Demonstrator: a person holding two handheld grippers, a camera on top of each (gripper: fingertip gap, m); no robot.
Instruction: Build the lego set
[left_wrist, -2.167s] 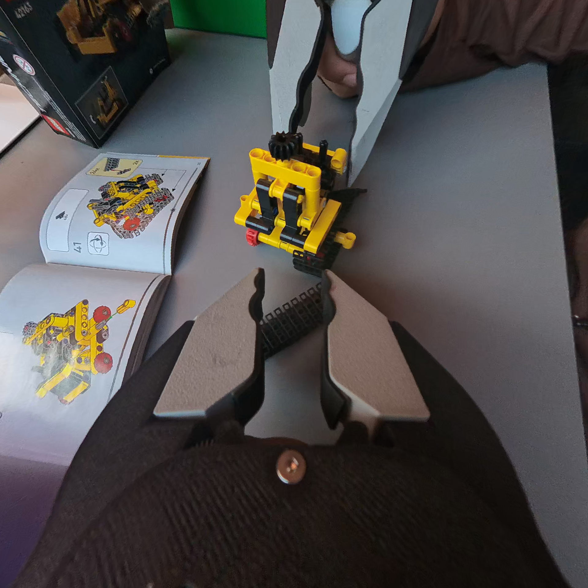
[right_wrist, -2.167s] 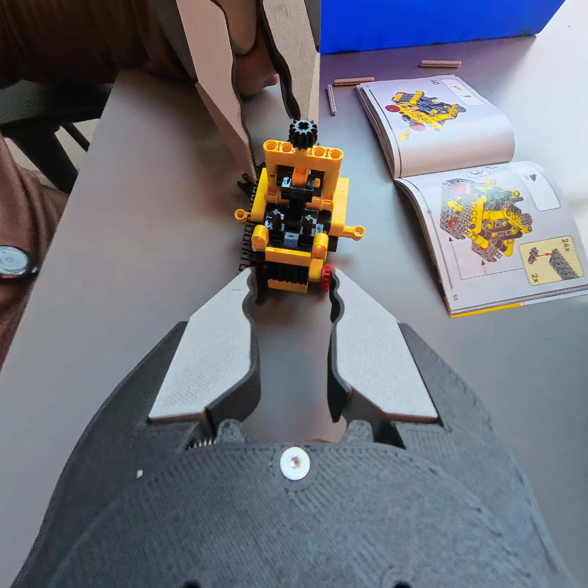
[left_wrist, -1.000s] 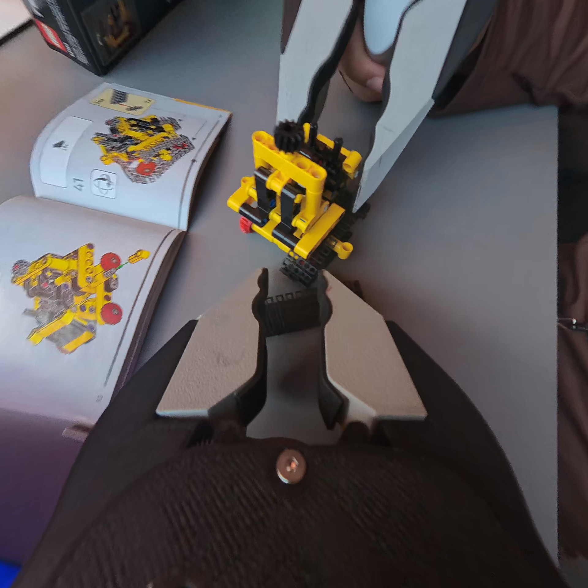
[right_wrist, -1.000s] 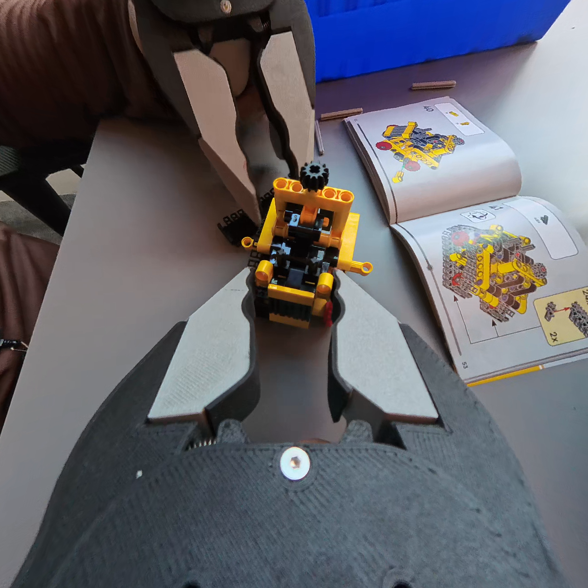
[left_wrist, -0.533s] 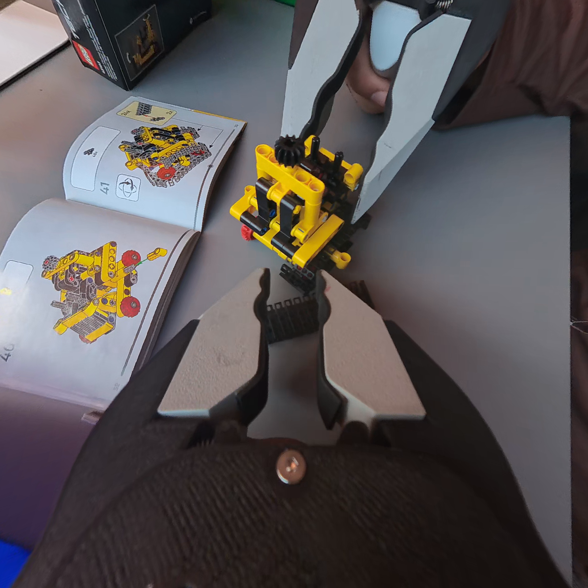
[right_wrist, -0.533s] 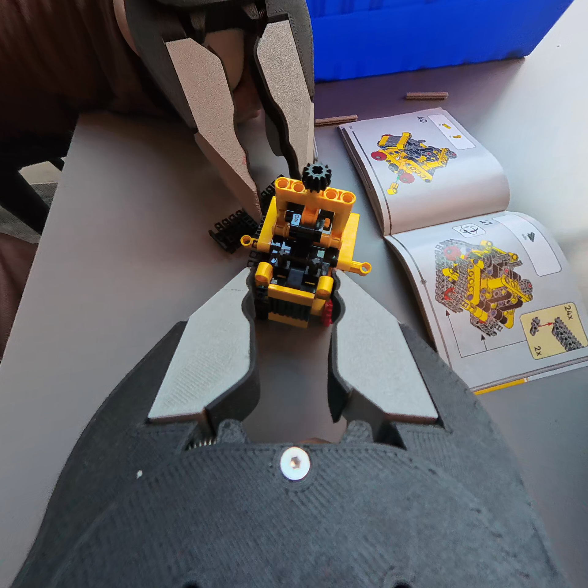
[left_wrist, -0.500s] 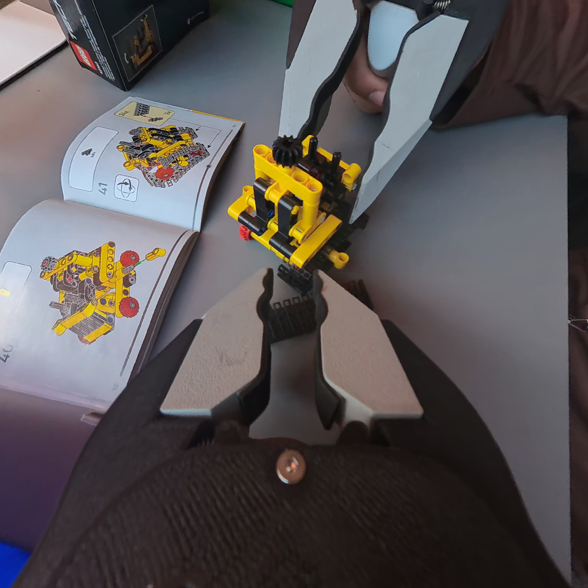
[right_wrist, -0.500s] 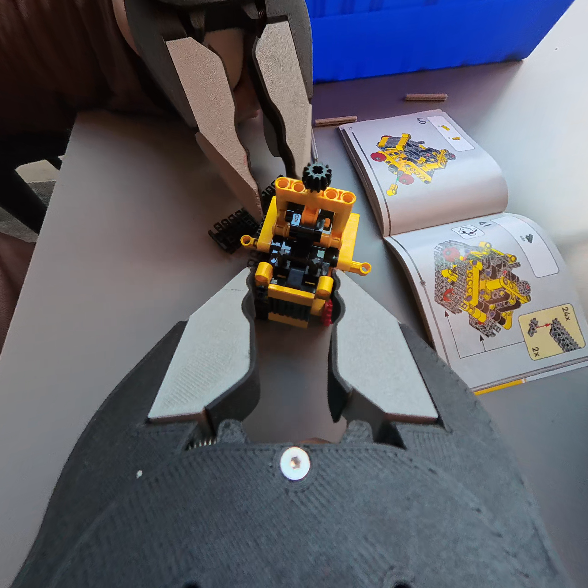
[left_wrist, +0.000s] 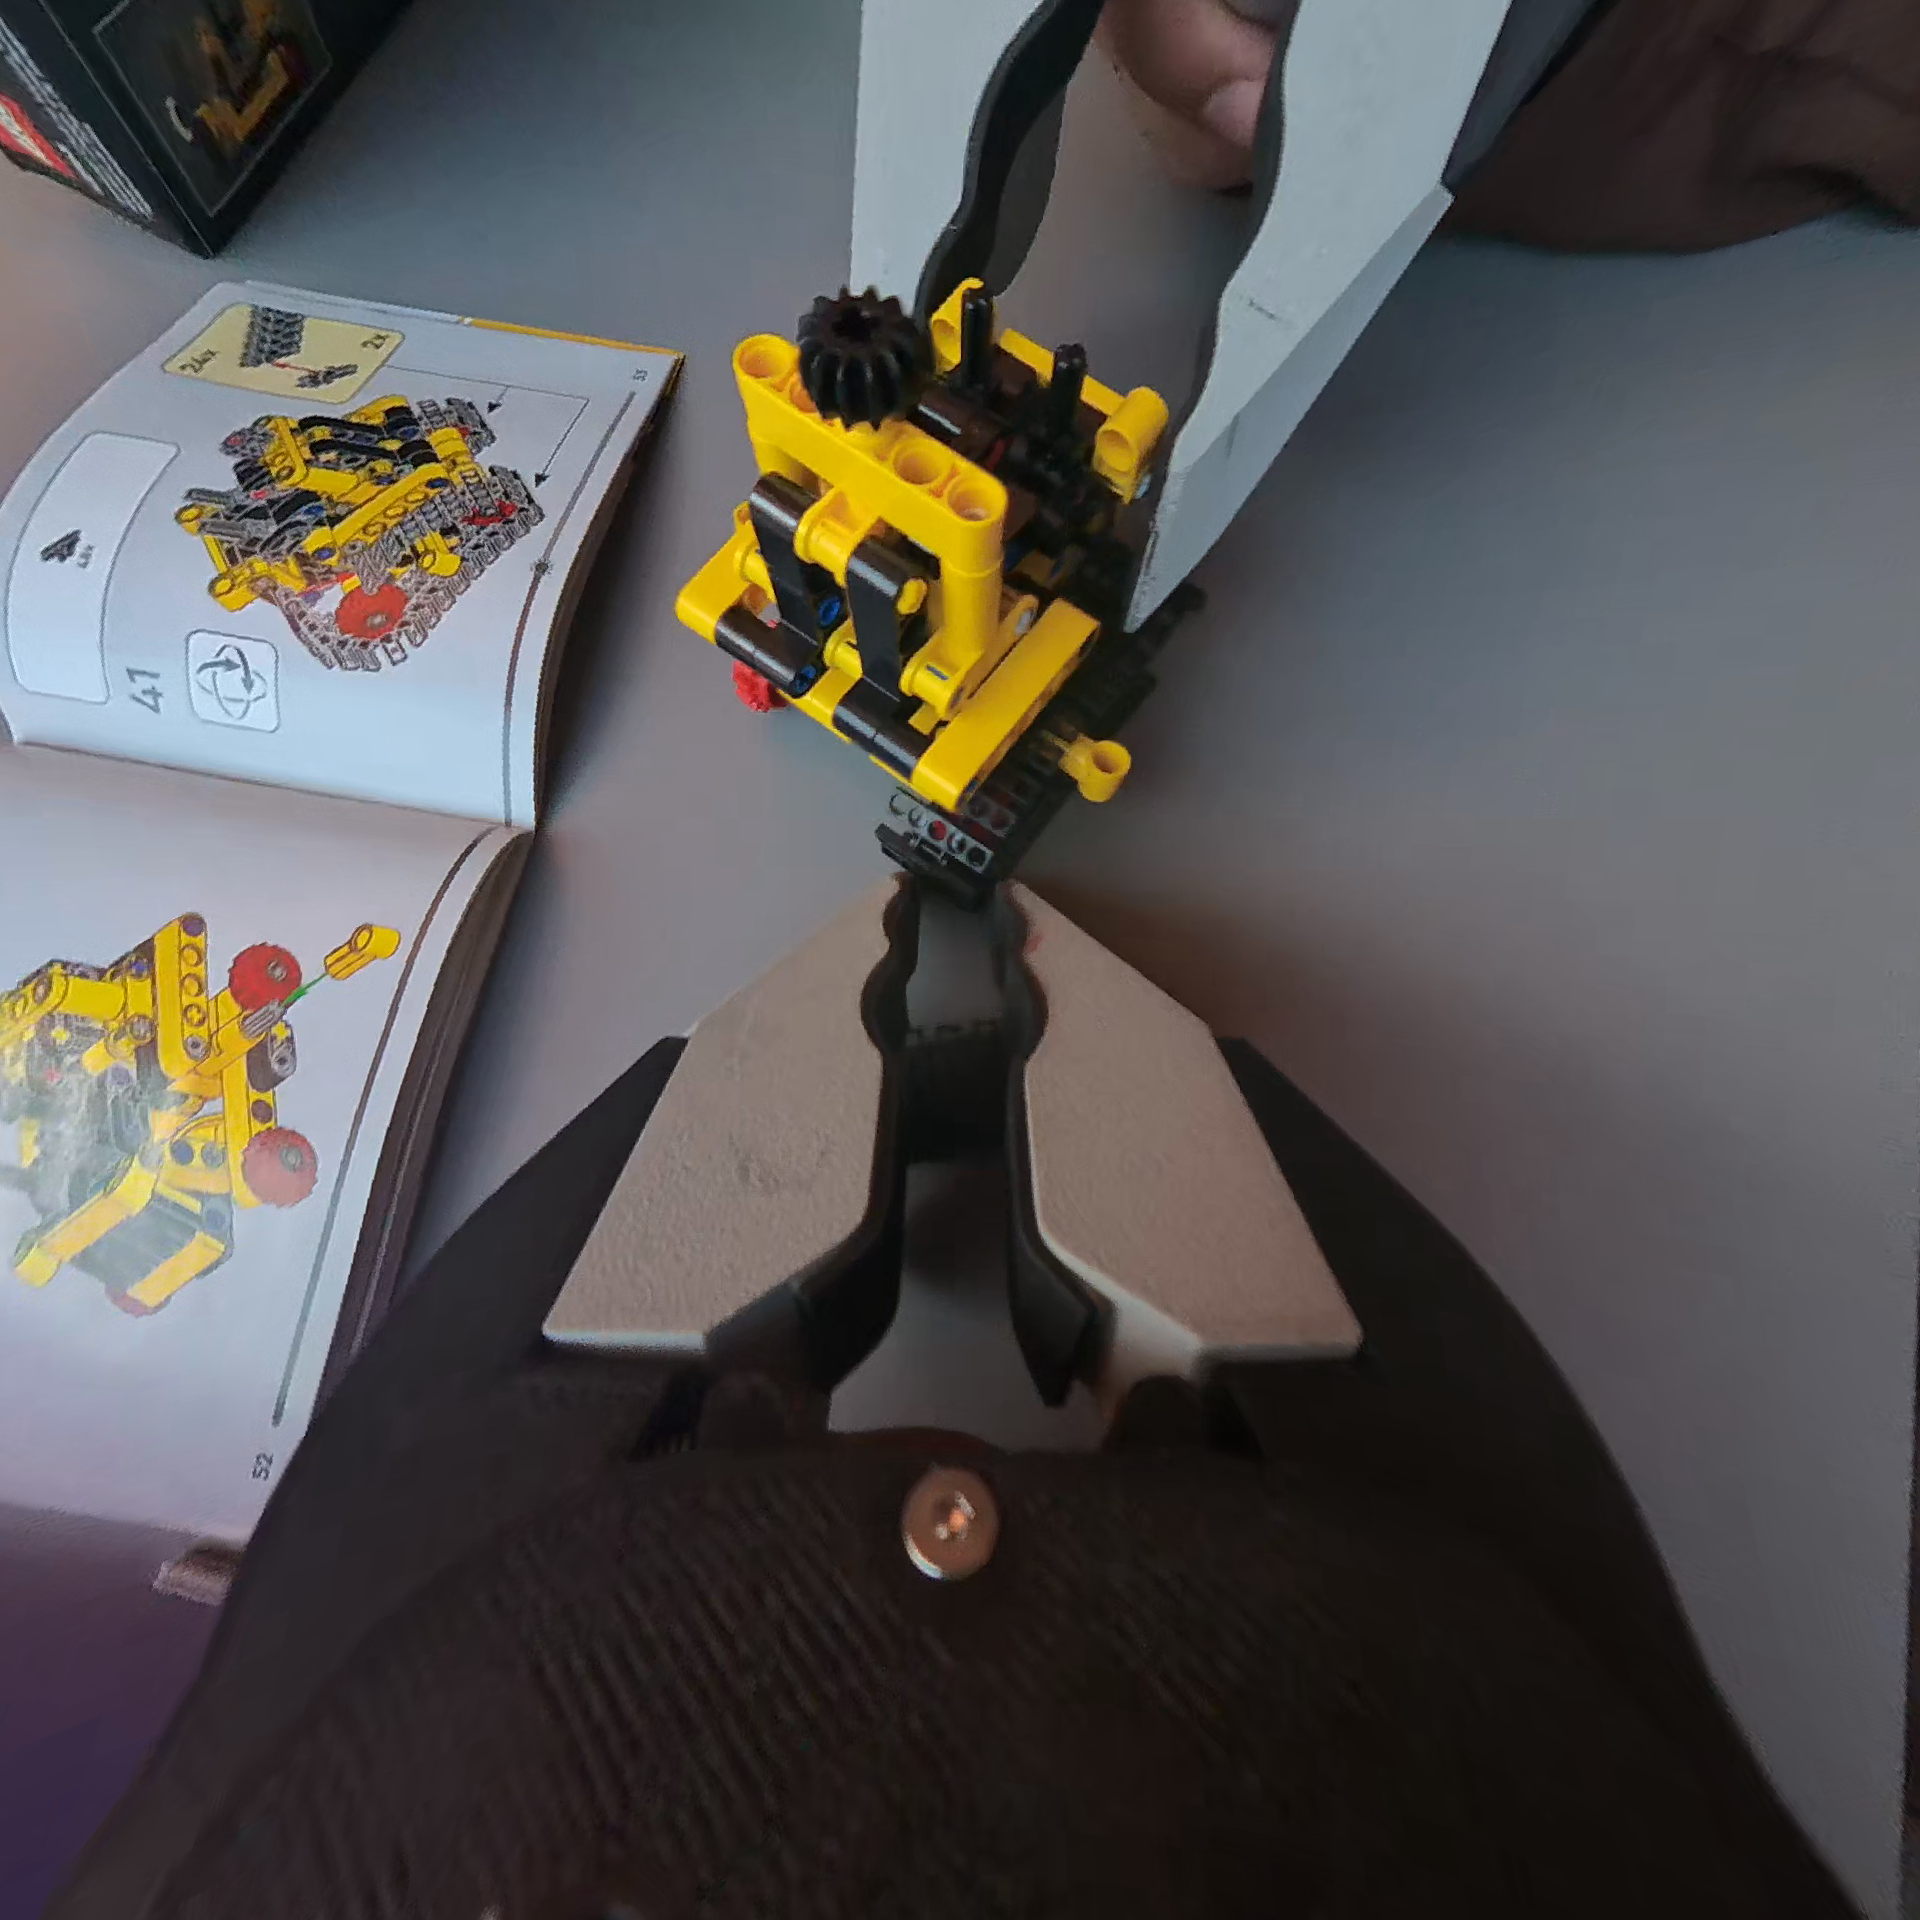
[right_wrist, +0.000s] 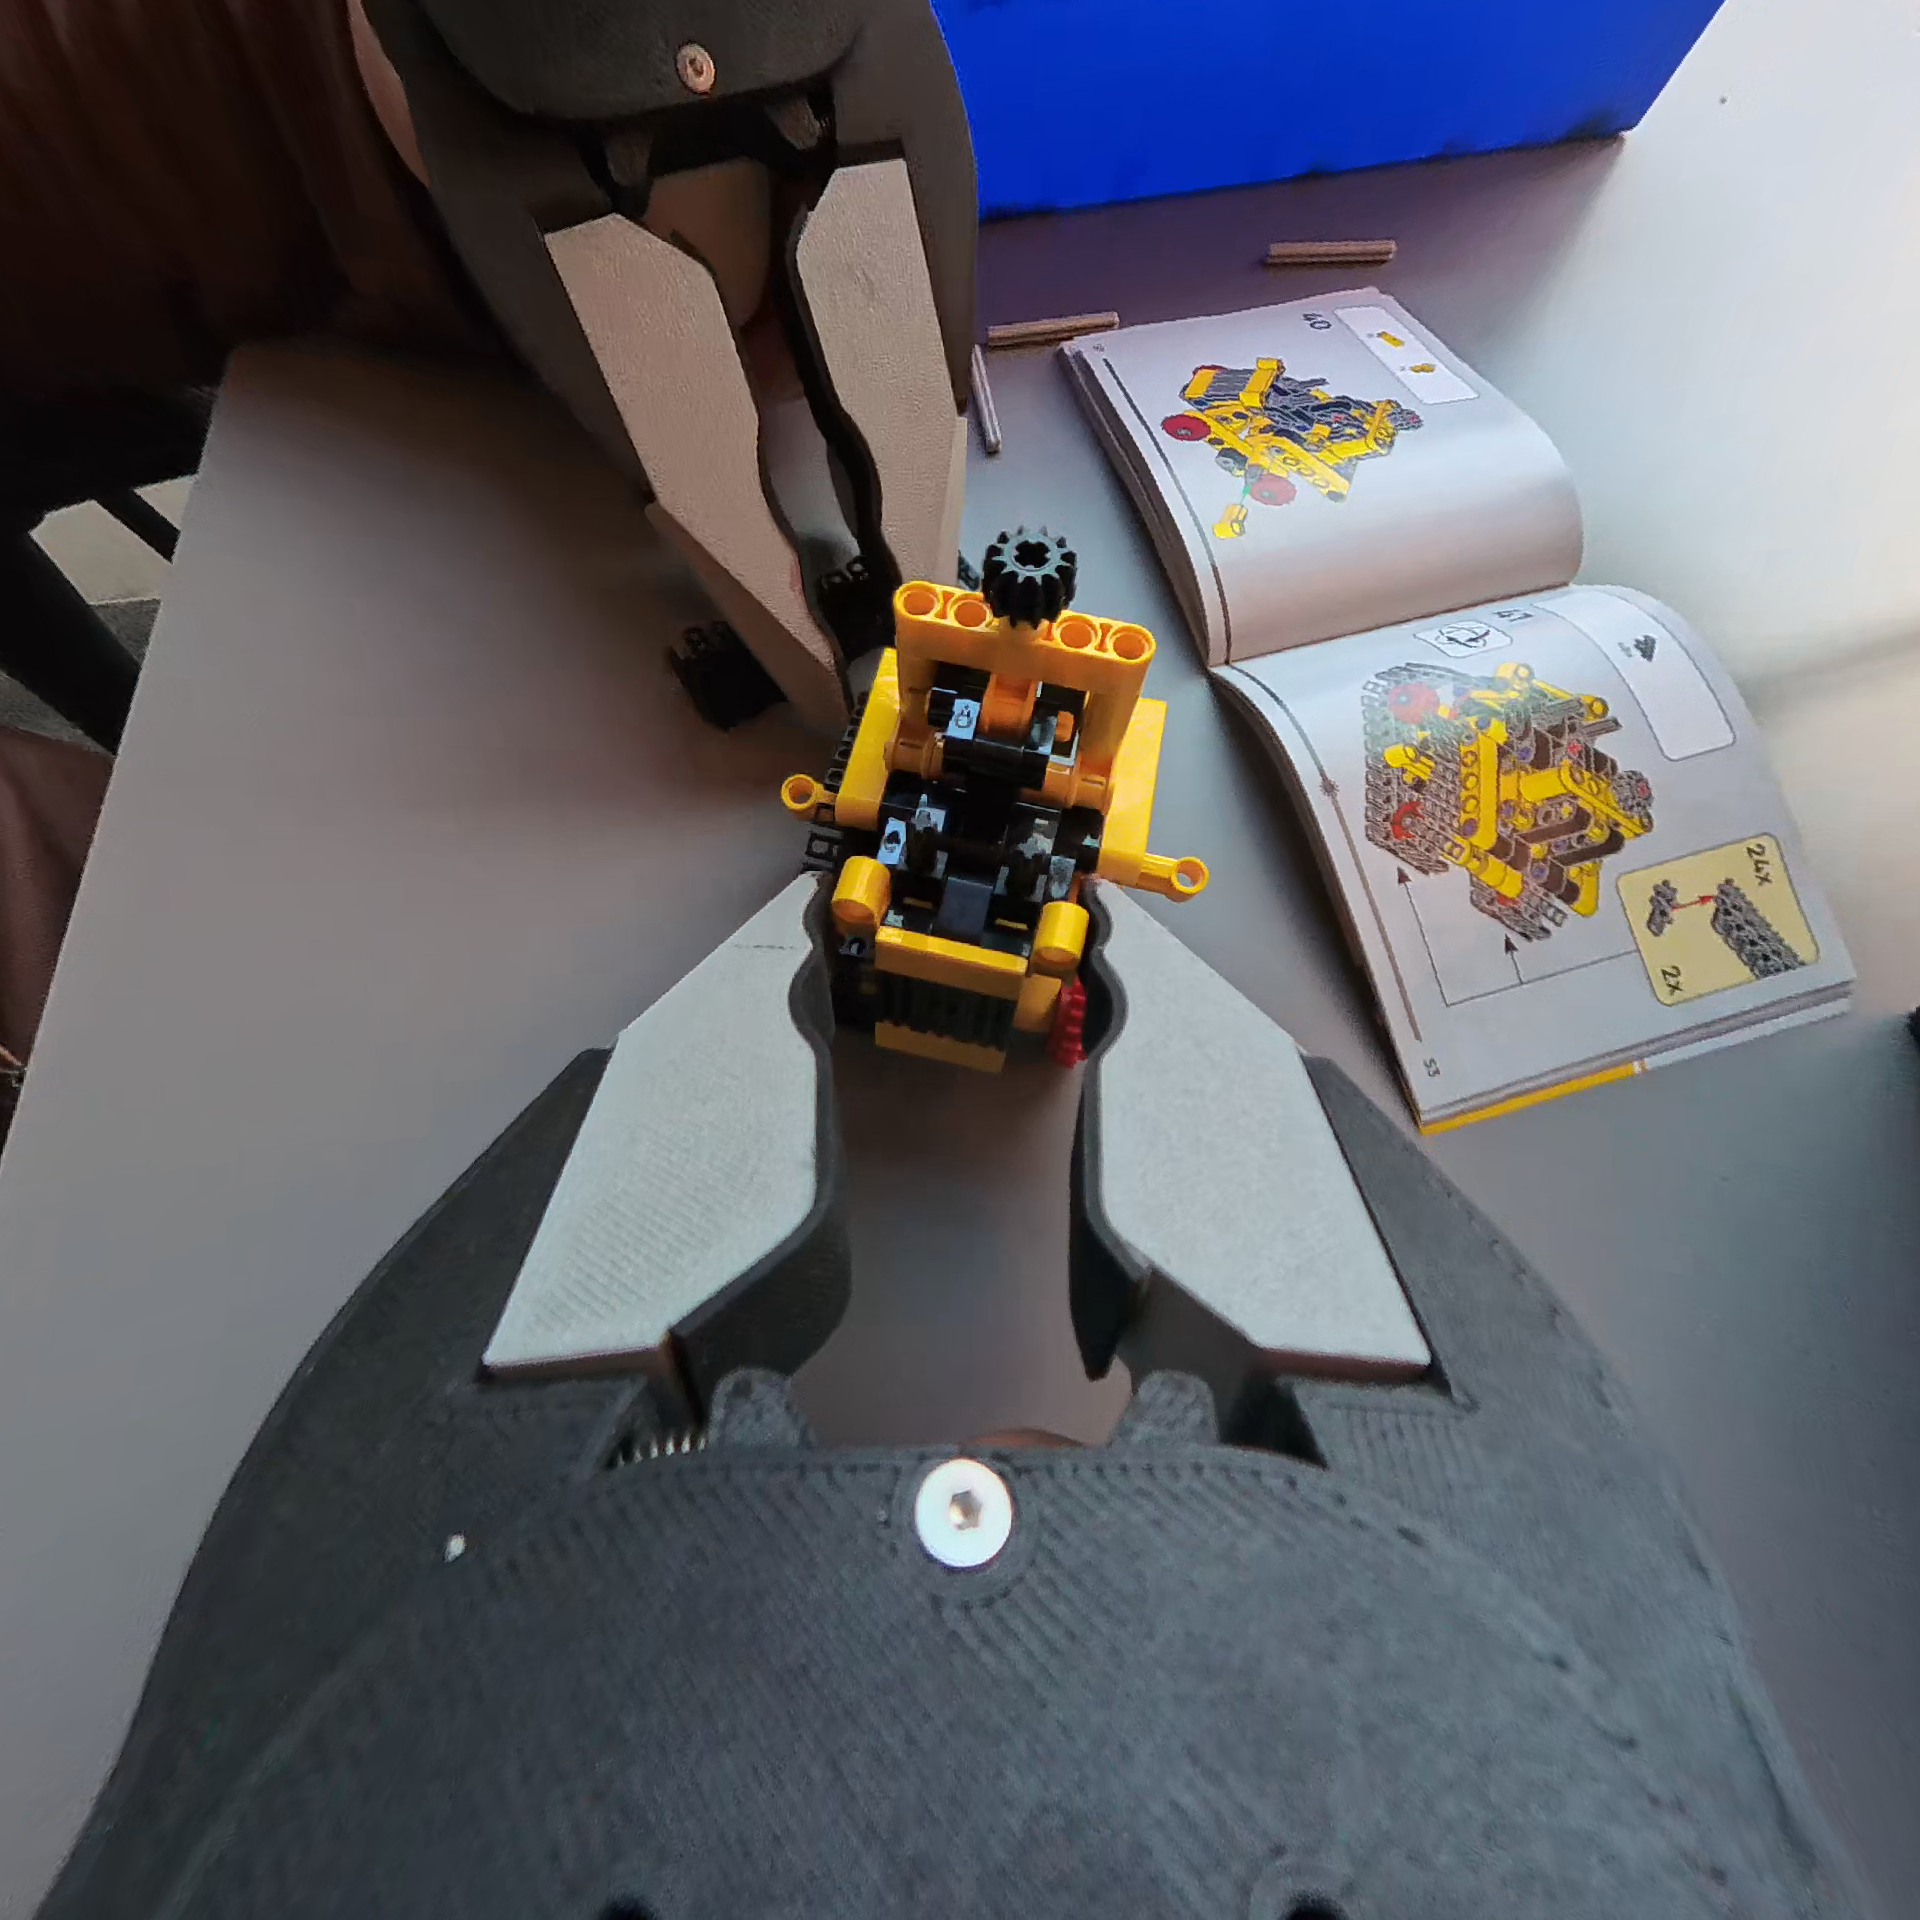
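A yellow and black lego vehicle (left_wrist: 914, 561) stands on the grey table (left_wrist: 1507, 883), a black gear (left_wrist: 857, 358) on top. A black track runs along its right side (left_wrist: 1091, 717). My right gripper (right_wrist: 956, 935) is shut on the vehicle's (right_wrist: 987, 810) rear end; it reaches in from the top of the left wrist view (left_wrist: 1029, 457). My left gripper (left_wrist: 956, 914) is shut on the loose end of the black track strip (left_wrist: 951, 1049), its tips right at the vehicle's front. It shows from above in the right wrist view (right_wrist: 862, 613), with track links (right_wrist: 717, 665) beside it.
An open instruction booklet (left_wrist: 312, 540) lies left of the vehicle; it shows in the right wrist view (right_wrist: 1455, 727). A black set box (left_wrist: 156, 94) stands far left. A blue bin (right_wrist: 1299, 83) and small brown sticks (right_wrist: 1330, 249) lie beyond. The table edge (right_wrist: 135, 675) is close. Some 5 cm of space lies between my two pairs of fingers.
My right gripper has closed on the vehicle's rear. My left gripper has narrowed on the track strip and moved up to the vehicle's front end.
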